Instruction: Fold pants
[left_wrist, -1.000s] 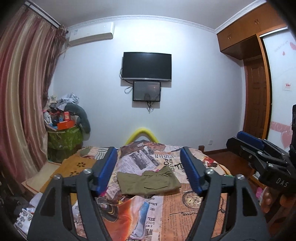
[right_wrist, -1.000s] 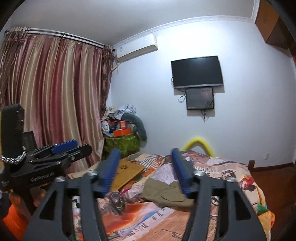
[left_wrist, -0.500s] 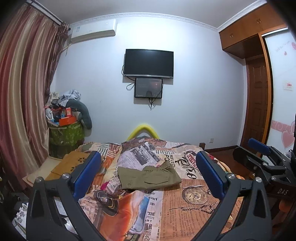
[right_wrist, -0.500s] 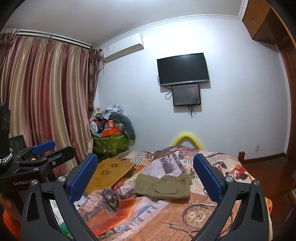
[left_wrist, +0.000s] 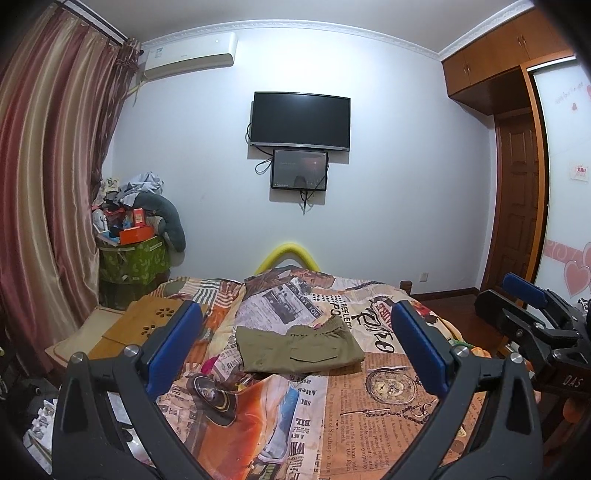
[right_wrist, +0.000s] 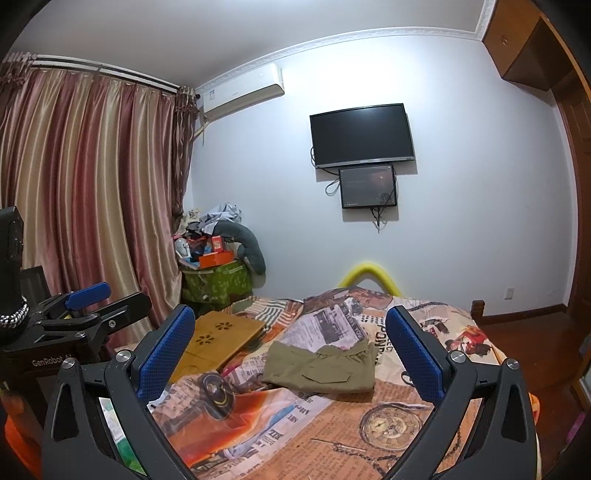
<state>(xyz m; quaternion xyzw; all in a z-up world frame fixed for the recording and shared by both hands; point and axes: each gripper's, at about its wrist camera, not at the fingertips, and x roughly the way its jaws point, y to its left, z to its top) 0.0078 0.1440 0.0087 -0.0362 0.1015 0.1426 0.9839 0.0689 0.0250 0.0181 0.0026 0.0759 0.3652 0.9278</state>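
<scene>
At far left hangs a striped curtain (left_wrist: 44, 206), and beside it a green box (left_wrist: 135, 260) piled with clutter stands in the corner. A wooden tray (left_wrist: 147, 325) lies on the bed's left edge. The left gripper (left_wrist: 295, 347) is spread wide and empty, held above the near end of the bed (left_wrist: 388, 406). The pants (left_wrist: 299, 349), folded into a compact olive rectangle, lie mid-bed on the newspaper-print cover, well apart from both grippers, with nothing between. A TV (left_wrist: 300, 121) hangs on the far wall. The right gripper (right_wrist: 290, 356) is likewise spread and empty. A wooden wardrobe (left_wrist: 517, 155) stands at far right.
</scene>
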